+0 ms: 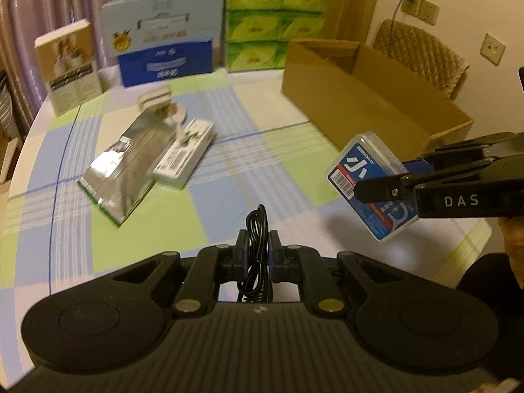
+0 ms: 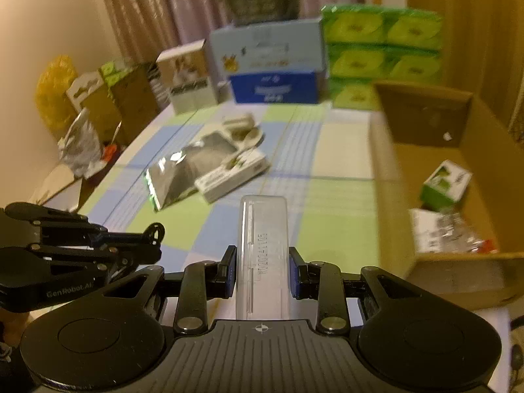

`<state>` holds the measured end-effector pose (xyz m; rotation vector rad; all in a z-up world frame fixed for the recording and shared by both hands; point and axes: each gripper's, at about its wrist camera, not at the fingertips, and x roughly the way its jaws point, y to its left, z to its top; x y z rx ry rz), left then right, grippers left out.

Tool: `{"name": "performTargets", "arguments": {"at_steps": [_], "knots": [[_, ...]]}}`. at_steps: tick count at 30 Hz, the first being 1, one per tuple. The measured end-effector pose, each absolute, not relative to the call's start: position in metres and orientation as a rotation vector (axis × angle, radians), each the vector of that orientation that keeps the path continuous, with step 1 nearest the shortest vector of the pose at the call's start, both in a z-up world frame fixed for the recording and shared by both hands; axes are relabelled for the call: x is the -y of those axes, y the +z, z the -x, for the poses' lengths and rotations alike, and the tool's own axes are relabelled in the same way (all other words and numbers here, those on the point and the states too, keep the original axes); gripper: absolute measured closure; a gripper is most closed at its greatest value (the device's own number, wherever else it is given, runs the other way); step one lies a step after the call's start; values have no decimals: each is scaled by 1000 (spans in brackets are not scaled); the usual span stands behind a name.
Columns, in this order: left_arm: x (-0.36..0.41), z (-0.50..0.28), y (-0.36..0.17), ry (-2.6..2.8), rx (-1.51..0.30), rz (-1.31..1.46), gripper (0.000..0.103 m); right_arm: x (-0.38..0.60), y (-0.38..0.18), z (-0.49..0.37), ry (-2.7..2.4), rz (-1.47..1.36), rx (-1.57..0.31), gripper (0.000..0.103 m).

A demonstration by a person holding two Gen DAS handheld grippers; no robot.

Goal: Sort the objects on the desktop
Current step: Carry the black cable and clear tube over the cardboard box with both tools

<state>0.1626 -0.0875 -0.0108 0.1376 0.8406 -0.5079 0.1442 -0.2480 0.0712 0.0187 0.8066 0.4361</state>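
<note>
the round table point(image 1: 268, 150) in its green, blue and cream checked cloth fills both views. at its far edge stands a wall of packaging: a green stack of tissue packs point(image 1: 276, 21), a pale blue carton point(image 1: 163, 23) resting on a dark blue box point(image 1: 167, 65), and a beige box point(image 1: 70, 65) off to the left. on the right side of the table sits an open cardboard box point(image 2: 458, 170); the right wrist view looks into it and shows a small green and white carton point(image 2: 445, 181) and some blurred clear packaging point(image 2: 448, 232) on its floor. near the middle of the cloth lies a shiny foil pouch point(image 1: 122, 170), with a white oblong box point(image 1: 185, 152) touching its right side and some cream-coloured items, too blurred to name, just behind them. the right gripper point(image 2: 262, 270) is clamped on a clear plastic case point(image 2: 262, 249), which shows a blue label point(image 1: 363, 177) in the left wrist view and hangs above the table just in front of the cardboard box. the left gripper point(image 1: 258, 253) is closed tight on a coiled black cable point(image 1: 257, 229), held clear of the cloth.
</note>
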Motion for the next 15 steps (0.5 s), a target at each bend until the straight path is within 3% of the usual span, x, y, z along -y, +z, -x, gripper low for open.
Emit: {"name": "performTargets", "arguments": {"at_steps": [15], "knots": [[209,-168,52,-695,-743,-145,95,370,139,-165,262,-40,-703,75]]}}
